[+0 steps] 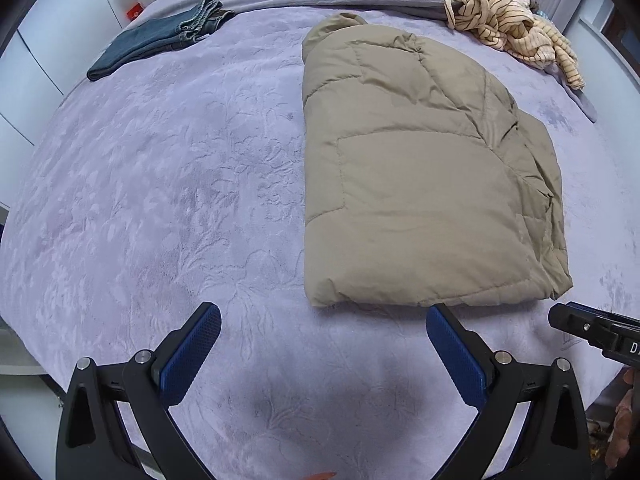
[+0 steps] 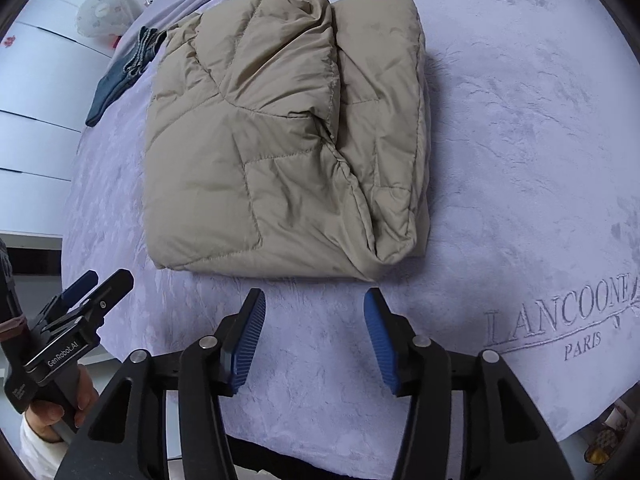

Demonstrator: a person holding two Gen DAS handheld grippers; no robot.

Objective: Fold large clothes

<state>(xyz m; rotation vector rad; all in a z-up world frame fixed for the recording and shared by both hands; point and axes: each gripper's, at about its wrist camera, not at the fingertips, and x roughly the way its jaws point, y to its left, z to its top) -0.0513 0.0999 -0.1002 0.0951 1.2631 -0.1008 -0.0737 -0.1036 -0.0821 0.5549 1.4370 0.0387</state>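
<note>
Fingers (image 1: 196, 360) spread above folded khaki jacket (image 1: 420, 184).

Soft, even daylight fills both views, cool and fairly bright. A dim shadow falls on the bedspread (image 1: 132, 184) beneath the left tongs (image 1: 323, 338). Fisheye bending curves the edges; corners go black. Focus is sharp.

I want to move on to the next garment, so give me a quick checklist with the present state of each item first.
1. Padded jacket folded into a compact bundle: ok.
2. Left tongs open and empty: ok.
3. Right tongs open, nothing between them: ok.
4. Both tongs clear of the jacket: ok.
5. Jeans folded: ok.
6. Striped pile folded: not ok.
</note>
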